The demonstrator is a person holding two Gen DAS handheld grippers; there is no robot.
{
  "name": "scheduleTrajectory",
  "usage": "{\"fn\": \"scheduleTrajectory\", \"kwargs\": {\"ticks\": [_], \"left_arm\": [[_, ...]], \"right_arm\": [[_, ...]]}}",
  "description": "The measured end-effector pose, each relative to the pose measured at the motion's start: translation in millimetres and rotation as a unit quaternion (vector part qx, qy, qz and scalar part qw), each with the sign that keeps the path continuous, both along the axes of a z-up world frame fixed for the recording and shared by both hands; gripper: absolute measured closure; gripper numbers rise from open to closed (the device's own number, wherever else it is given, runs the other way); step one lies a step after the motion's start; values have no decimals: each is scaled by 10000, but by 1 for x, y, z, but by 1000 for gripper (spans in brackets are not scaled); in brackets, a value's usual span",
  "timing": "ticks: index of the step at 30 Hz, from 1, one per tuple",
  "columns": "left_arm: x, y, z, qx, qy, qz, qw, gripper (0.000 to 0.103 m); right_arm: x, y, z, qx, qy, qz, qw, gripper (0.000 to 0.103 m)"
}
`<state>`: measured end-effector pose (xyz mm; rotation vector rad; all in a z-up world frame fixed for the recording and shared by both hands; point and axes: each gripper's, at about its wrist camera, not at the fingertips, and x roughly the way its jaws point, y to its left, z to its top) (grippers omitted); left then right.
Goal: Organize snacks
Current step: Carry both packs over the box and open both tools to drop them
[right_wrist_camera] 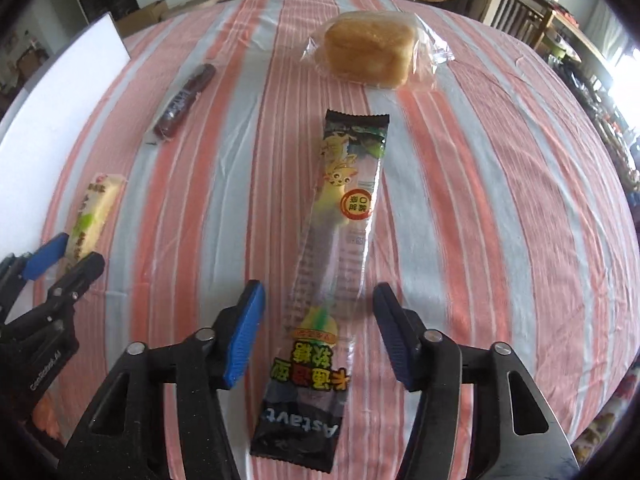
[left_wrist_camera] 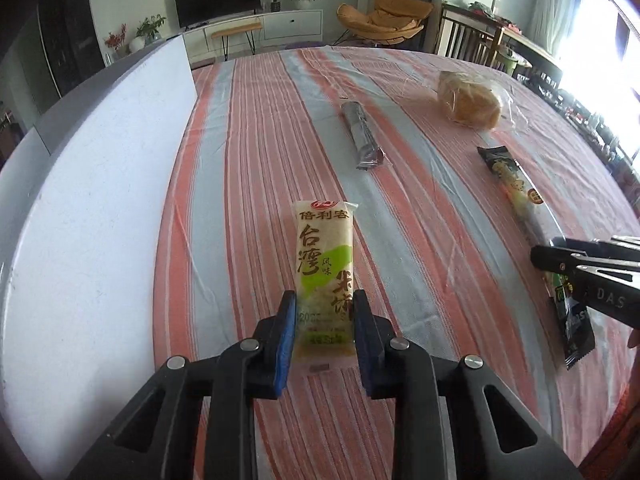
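My left gripper is shut on the near end of a pale yellow-green rice cracker packet, which also shows in the right wrist view. My right gripper is open, its fingers on either side of a long black candy packet lying flat on the striped cloth; it does not touch the packet. That packet also shows in the left wrist view. A dark sausage-like stick and a wrapped bread lie farther back.
A white board lies along the table's left side. The striped tablecloth covers the table. Chairs and a TV cabinet stand beyond the far edge. The left gripper appears at the left edge of the right wrist view.
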<state>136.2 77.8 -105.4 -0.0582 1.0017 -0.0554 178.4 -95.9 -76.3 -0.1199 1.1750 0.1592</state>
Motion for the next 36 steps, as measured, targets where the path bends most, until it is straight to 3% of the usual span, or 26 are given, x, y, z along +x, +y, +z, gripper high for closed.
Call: {"fn": "scheduleTrajectory", "kwargs": {"ticks": [4,12,15,18,23,26,28,29,30,33,36], "left_arm": [[-22,5,11,-770,-91,26,9970,77],[-59,-18,76,-1485,-637,-478,9857,77],[-70,-8,98,-1452,-797,-481,9850,77],[-83,6,110,-1371,-896,-419,9856,77],[-103,23,120,-1265,-1008,-295,9864,77],[-109,29,126,-1242,-1079,-261,9860,77],[-112,35,131,-1341,-1100,-256,9845,77],[-115,41,134,-1384,-1123,-239,9837,77],[-120,47,138,-1400,-1171,-200,9830,77],[-129,79,151,-1335,-1357,34,9817,77],[-141,123,161,-1130,-1490,521,9810,77]], "right_arm": [[-17,-26,16,578,47,-231,9980,93],[-34,-60,52,1771,-15,-566,9826,97],[-37,-47,62,1464,-199,-407,9882,96],[-27,-38,44,886,-23,-197,9959,80],[-22,-40,21,635,19,-313,9975,46],[-18,-24,8,387,115,-123,9991,45],[-21,-11,-3,28,182,110,9998,48],[-24,-7,-1,-143,45,184,9997,81],[-26,-9,1,-132,50,148,9998,88],[-29,-24,8,382,169,-67,9991,90],[-37,-31,39,1410,166,-155,9897,90]]}}
